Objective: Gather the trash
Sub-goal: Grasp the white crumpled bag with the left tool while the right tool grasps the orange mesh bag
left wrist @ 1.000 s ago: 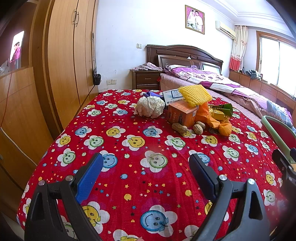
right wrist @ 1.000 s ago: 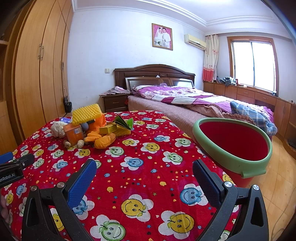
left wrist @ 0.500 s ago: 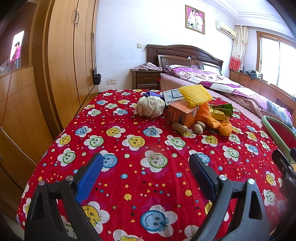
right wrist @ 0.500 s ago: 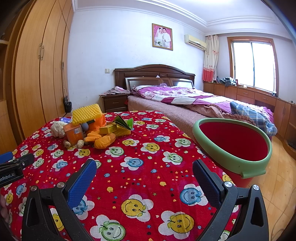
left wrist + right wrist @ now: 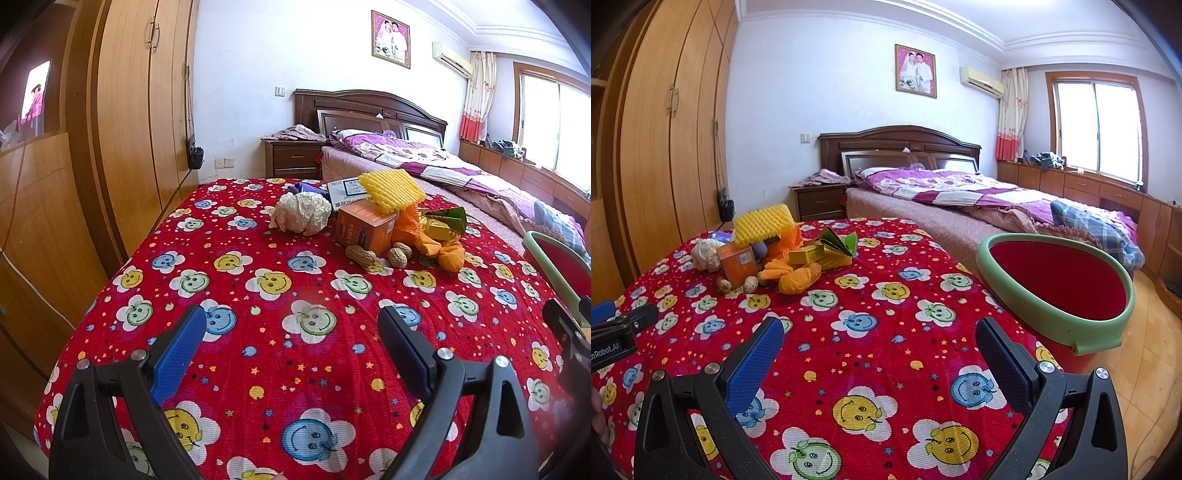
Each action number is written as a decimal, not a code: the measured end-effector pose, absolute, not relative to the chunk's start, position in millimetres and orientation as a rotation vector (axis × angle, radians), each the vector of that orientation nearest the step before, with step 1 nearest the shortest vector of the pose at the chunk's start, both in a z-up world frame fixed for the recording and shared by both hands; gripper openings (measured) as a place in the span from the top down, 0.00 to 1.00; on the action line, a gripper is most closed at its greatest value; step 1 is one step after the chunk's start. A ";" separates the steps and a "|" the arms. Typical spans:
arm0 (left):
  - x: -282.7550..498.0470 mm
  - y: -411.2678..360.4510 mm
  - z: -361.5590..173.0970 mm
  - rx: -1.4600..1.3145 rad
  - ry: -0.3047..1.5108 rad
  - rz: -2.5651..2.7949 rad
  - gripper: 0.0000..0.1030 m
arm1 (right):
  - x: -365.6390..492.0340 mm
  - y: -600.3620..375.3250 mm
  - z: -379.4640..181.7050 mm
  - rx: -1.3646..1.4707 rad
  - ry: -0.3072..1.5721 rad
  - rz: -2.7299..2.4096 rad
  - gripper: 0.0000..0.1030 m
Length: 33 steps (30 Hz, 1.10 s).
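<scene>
Both claws, left [image 5: 291,325] and right [image 5: 879,334], hover wide open and empty over the near surface [image 5: 229,369]. Trash [image 5: 373,225] sits piled well ahead, right of the left claw and left of the right; neither is clearly nearer. Bin [image 5: 1067,325] stands at the right edge.

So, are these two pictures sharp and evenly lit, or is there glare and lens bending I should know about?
Left wrist view: the trash pile around the orange box is sharp; the window is blown out white; the wardrobe bows from fisheye, corners black. Right wrist view: the red bin is sharp and evenly lit; window glare again.
</scene>
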<state>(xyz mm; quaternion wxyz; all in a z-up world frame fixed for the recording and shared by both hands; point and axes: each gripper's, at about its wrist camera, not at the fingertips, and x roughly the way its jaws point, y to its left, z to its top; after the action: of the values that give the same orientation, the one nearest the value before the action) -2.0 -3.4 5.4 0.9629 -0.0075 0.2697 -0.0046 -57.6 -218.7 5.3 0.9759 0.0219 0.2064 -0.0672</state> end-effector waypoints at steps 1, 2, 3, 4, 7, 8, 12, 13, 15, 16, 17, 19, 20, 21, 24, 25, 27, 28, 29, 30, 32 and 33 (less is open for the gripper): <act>-1.1 -5.2 6.6 -0.009 0.549 -0.014 0.09 | -56.8 -219.7 5.1 0.048 0.420 -0.132 0.00; 0.5 -6.0 5.7 -0.004 0.558 -0.023 0.09 | -56.1 -220.7 4.4 0.054 0.424 -0.127 0.00; 1.3 -7.3 4.0 -0.001 0.565 -0.030 0.09 | -55.2 -220.6 3.9 0.056 0.427 -0.126 0.00; 1.2 -6.2 5.9 -0.002 0.570 -0.035 0.09 | -54.1 -221.7 3.4 0.063 0.434 -0.123 0.00; 10.1 1.2 10.7 -0.014 0.587 -0.053 0.09 | -49.8 -226.0 1.9 0.092 0.464 -0.114 0.00; 12.5 1.8 13.2 -0.019 0.589 -0.057 0.09 | -47.4 -228.5 1.5 0.104 0.478 -0.109 0.00; 27.3 1.8 21.9 -0.004 0.600 -0.056 0.09 | -37.7 -232.8 0.9 0.118 0.535 -0.071 0.00; 33.3 2.2 24.4 -0.004 0.607 -0.057 0.09 | -36.7 -231.4 1.6 0.114 0.548 -0.066 0.00; 46.4 3.1 30.9 -0.013 0.621 -0.063 0.09 | -29.2 -232.5 2.9 0.110 0.581 -0.054 0.00; 53.7 2.9 34.4 -0.013 0.625 -0.068 0.09 | -26.8 -232.4 3.8 0.112 0.591 -0.051 0.00; 58.8 9.0 36.6 -0.011 0.631 -0.072 0.09 | -23.9 -231.2 5.3 0.117 0.603 -0.048 0.00; 74.7 10.8 41.4 -0.001 0.646 -0.080 0.09 | -18.0 -231.5 10.0 0.140 0.626 -0.035 0.00; 82.7 11.1 43.5 -0.001 0.656 -0.088 0.09 | -15.5 -232.0 12.6 0.150 0.630 -0.031 0.00; 92.5 10.8 45.3 -0.002 0.667 -0.099 0.09 | -12.7 -232.2 15.7 0.159 0.632 -0.026 0.00; 115.7 10.9 44.7 0.000 0.688 -0.120 0.09 | -3.6 -231.2 25.0 0.181 0.630 -0.018 0.00; 123.5 11.6 43.3 -0.001 0.698 -0.124 0.09 | -0.8 -230.3 26.7 0.190 0.632 -0.017 0.00; 139.2 11.1 38.1 -0.010 0.719 -0.139 0.13 | 7.7 -229.4 28.3 0.215 0.640 -0.012 0.00; 146.9 10.8 35.5 -0.014 0.731 -0.148 0.14 | 11.7 -229.0 28.3 0.227 0.644 -0.008 0.00; 153.2 10.6 33.6 -0.017 0.740 -0.156 0.15 | 16.0 -228.4 27.9 0.238 0.649 -0.003 0.00; 160.5 9.4 29.6 -0.021 0.749 -0.164 0.15 | 21.9 -227.6 26.4 0.256 0.657 0.006 0.00; 171.8 9.0 22.3 -0.026 0.767 -0.166 0.19 | 31.3 -225.2 24.9 0.278 0.671 0.006 0.00; 178.1 8.5 17.3 -0.029 0.780 -0.167 0.23 | 35.3 -223.9 23.8 0.285 0.676 0.001 0.00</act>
<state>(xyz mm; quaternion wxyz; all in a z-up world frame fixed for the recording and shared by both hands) 178.1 8.5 17.3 0.9213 -0.0140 0.3799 -0.0815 35.3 -223.9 23.8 0.9335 0.1392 0.3304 0.0004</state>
